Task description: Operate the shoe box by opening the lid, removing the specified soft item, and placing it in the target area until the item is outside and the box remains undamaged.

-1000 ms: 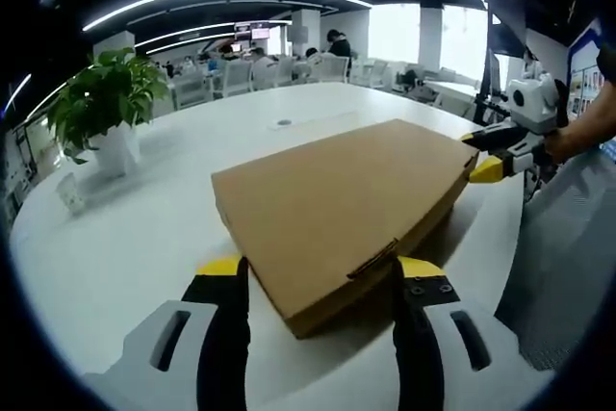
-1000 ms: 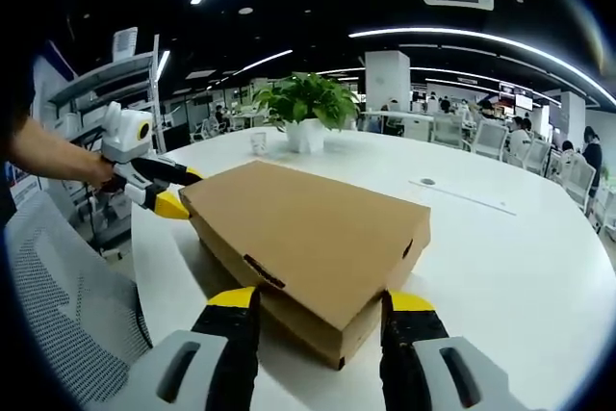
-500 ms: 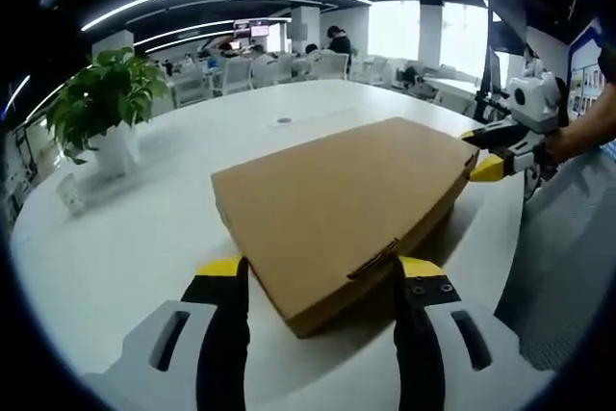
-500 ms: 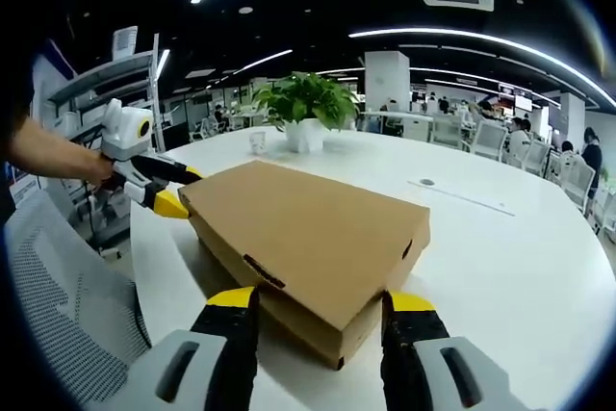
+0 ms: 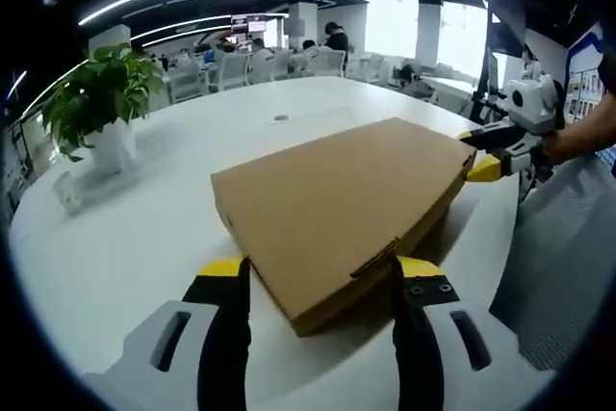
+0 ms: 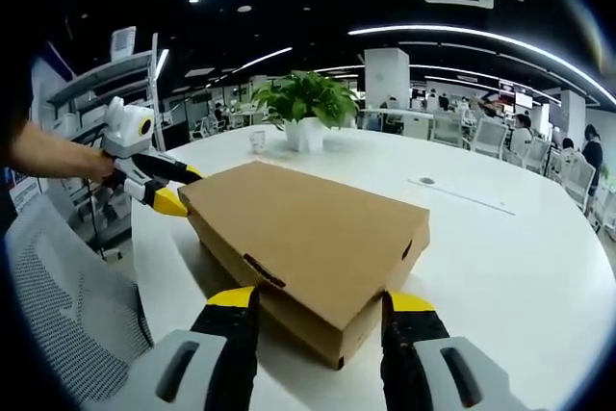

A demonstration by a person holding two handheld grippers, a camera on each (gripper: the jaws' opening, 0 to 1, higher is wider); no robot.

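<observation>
The shoe box (image 5: 337, 209) lies flat on the white table (image 5: 125, 238), lid closed, so I judge the opening step not yet begun. My left gripper (image 5: 318, 281) brackets one corner of the box, jaws spread, gripping nothing; my right gripper (image 6: 313, 310) brackets the opposite corner, likewise released. Each gripper appears at the far corner in the other's view. A potted plant (image 6: 306, 108) stands well beyond the box. Next move, as I judge it: catch the lid's front edge and lift gently, steadying the base so the cardboard does not tear.
</observation>
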